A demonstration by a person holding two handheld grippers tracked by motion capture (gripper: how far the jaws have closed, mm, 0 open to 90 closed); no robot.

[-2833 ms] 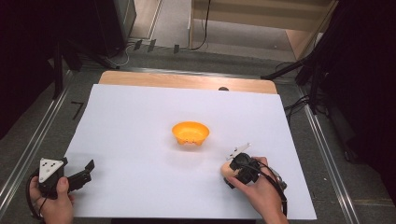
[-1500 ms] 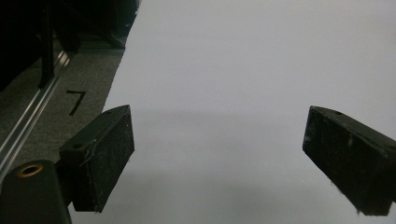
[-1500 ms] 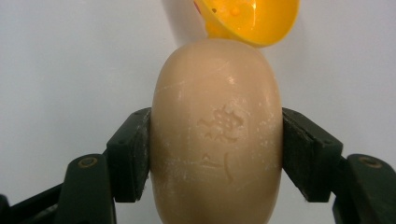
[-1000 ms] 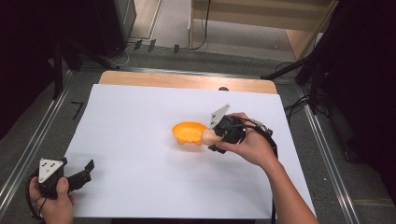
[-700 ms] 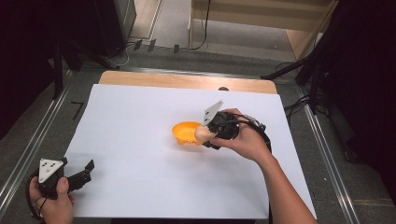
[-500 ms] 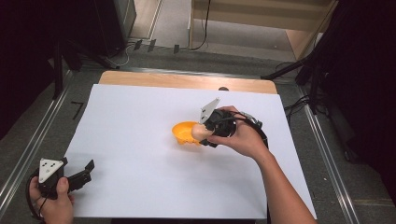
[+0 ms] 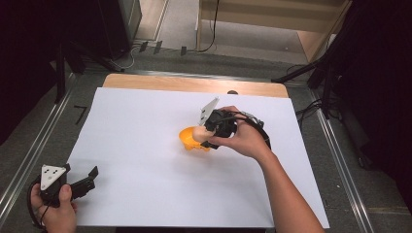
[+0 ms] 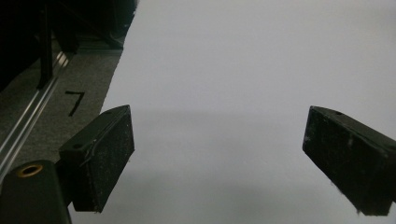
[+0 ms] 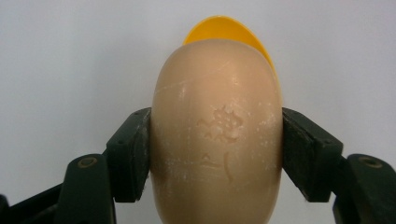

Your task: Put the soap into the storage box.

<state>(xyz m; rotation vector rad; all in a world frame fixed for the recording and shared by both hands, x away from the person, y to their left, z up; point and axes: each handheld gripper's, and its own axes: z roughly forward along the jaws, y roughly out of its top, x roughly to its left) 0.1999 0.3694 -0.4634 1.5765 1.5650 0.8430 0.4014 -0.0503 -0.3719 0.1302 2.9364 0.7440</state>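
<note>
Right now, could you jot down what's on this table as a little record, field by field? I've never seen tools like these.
surface: large white paper sheet on a wooden table
held item: smooth beige oval soap-like bar with a stamped mark
right tool: both black jaws clamped on the bar's sides, held over the bowl
bowl: small orange plastic bowl, near the sheet's middle, partly hidden behind the bar
left tool: jaws wide apart, nothing between them, at the sheet's near left corner
bar in bowl yet: cannot tell
</note>
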